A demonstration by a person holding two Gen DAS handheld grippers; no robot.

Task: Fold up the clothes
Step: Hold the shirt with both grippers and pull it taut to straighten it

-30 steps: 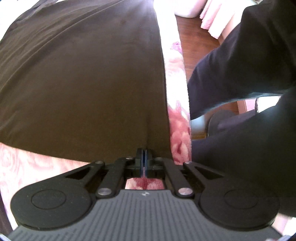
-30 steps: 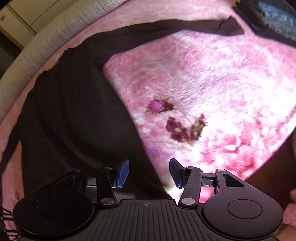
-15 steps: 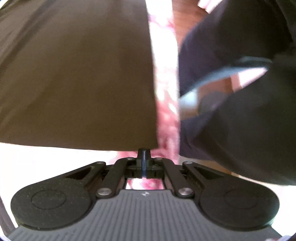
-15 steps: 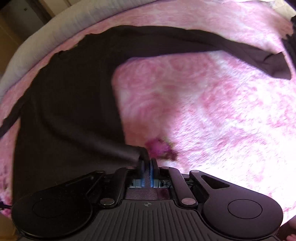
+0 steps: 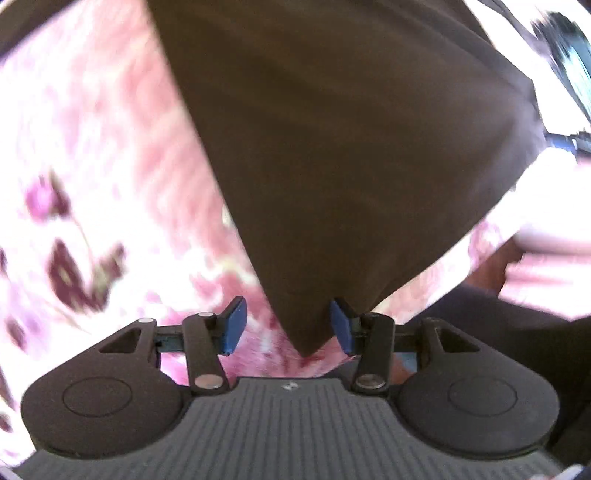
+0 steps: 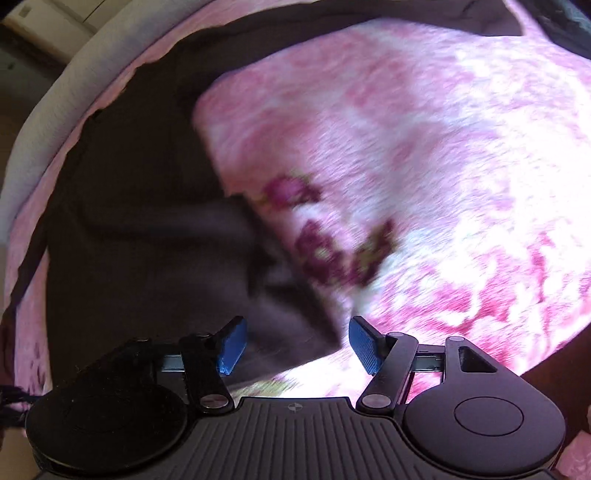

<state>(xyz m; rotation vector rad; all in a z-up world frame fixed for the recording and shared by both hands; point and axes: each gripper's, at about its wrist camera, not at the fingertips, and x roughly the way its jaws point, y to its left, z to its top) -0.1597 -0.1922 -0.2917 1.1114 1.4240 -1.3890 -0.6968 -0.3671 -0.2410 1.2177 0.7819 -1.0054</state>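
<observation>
A dark brown long-sleeved garment [image 5: 332, 140] lies on a pink flowered blanket [image 5: 92, 155]. In the left wrist view one of its corners points down between the blue pads of my left gripper [image 5: 286, 328], which is open and grips nothing. In the right wrist view the same brown garment [image 6: 140, 206] covers the left side, with a rumpled fold near its lower corner. That corner lies between the pads of my right gripper [image 6: 295, 343], which is open too. A sleeve [image 6: 461, 18] stretches along the top.
The pink blanket [image 6: 443, 166] spreads wide to the right of the garment. A pale bed edge [image 6: 48, 99] curves along the upper left. A person's dark sleeve [image 5: 517, 332] is at the lower right of the left wrist view.
Both grippers were shut on the garment's corners half a second ago and have opened, letting go. The left wrist view has swung, so the corner now points down between the pads.
</observation>
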